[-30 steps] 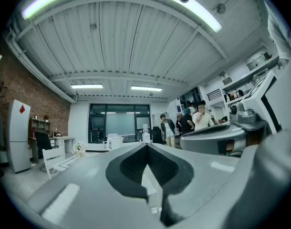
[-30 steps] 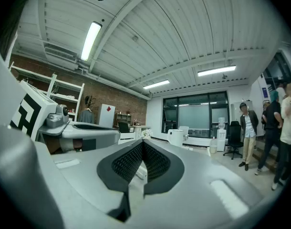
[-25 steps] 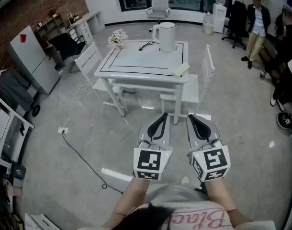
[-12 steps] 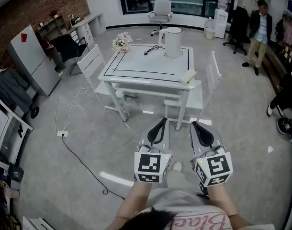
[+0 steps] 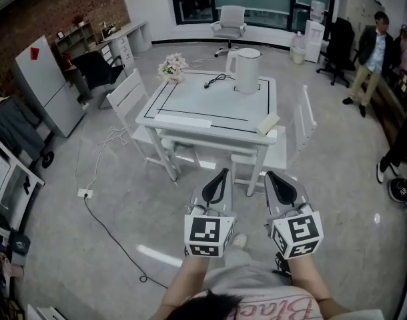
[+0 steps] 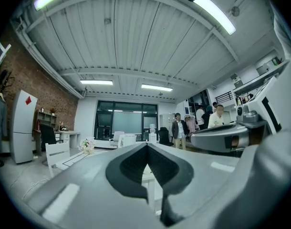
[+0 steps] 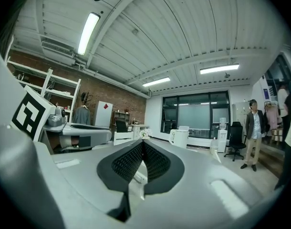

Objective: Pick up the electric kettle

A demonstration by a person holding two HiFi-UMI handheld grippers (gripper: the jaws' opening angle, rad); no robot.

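— As you scan across, what do you count?
— Left hand-held gripper [image 5: 221,173], clenched, empty. One electric kettle [image 5: 247,72], upright at the surface's [image 5: 210,102] far edge, well apart. Right hand-held gripper [image 5: 274,175], clenched, empty.
— Two of those, then?
— Two.

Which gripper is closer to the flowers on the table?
Left. The left gripper hangs short of the table, diagonally across from the flowers at its far left corner; the right gripper is farther right.
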